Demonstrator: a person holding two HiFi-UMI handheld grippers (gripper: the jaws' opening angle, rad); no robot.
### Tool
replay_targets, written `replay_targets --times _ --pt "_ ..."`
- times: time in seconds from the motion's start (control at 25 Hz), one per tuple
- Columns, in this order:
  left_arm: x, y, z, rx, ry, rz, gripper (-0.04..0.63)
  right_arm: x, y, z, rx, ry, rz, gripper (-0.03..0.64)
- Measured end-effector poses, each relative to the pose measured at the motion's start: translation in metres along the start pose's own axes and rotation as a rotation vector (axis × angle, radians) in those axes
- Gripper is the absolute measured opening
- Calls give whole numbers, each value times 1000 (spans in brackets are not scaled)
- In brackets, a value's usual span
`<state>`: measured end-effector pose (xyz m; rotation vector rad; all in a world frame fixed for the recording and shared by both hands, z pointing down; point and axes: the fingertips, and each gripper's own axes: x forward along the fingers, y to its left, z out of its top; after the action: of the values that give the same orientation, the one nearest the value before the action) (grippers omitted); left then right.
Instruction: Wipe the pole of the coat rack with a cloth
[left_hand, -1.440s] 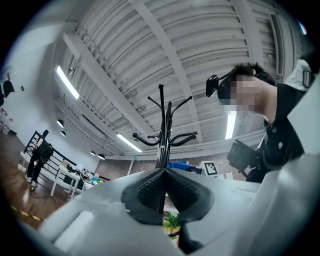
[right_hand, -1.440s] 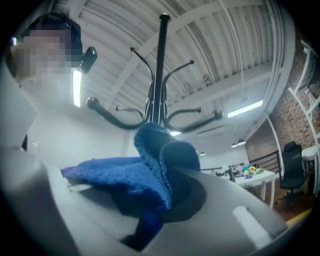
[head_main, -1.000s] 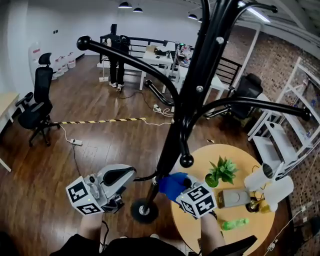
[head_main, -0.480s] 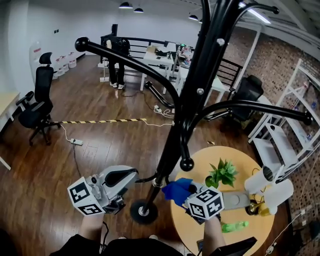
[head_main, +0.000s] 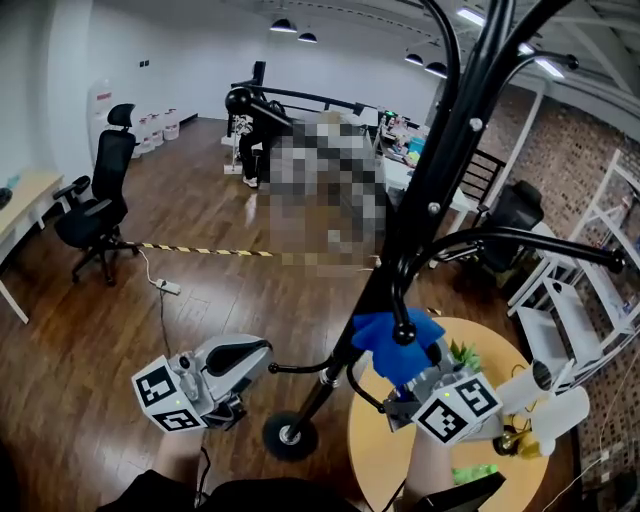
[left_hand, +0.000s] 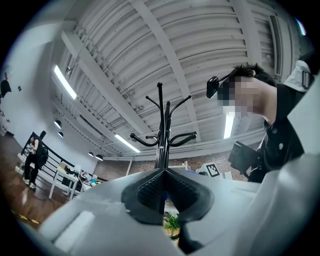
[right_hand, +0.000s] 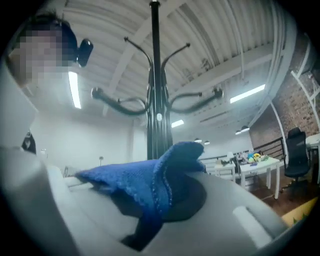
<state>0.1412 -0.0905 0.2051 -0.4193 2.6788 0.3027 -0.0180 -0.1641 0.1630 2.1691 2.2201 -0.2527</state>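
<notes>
Wiping step, mid-stroke (judged). L gripper sits low at the wearer's left, jaws pressed together w/ nothing seen between them in the left gripper view. A thin lower hook ends just beside its tip, and contact can't be told. R gripper is clamped on the blue cloth, which bunches over the closed jaws and flops to one side in the right gripper view. The cloth is raised off the round table and lies just beside the black pole, overlapping a ball-tipped hook. Whether it touches the pole isn't clear. In the right gripper view the pole rises straight behind the cloth. Rack base stands on the wood floor between the grippers, beside the table edge. An office chair is well apart, far left. Next move (judged): press the cloth flat on the pole and run it along the shaft, steering round the hooks, w/ grip kept firm so the loose fold doesn't snag. L gripper could steady the rack.
</notes>
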Motion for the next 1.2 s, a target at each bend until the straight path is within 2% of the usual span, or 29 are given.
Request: replay_targets --times 0.12,0.28,0.4,0.48,0.6,0.92,1.08,1.2 --pt "-3 -4 9 22 -9 -8 3 5 4 74 -37 -215 -16 23" --pt "-9 -8 17 50 -19 -19 3 -10 9 160 -160 -375 -52 23" --pt "-11 -5 23 65 -25 -11 3 -53 10 202 -225 -473 -114 23" --pt "-8 -3 25 68 -23 -17 3 -92 10 228 -260 -577 -179 23" --pt "-1 -6 26 69 -26 -41 3 -130 12 254 -220 -693 -193 23" --pt "-6 -13 21 54 -24 -54 3 -87 26 222 -234 -622 -158 23" --pt "-29 -9 23 36 -27 -5 3 -25 28 173 -277 -442 -162 23" --pt "-43 -7 24 27 -30 13 3 5 9 120 -198 -320 -179 23"
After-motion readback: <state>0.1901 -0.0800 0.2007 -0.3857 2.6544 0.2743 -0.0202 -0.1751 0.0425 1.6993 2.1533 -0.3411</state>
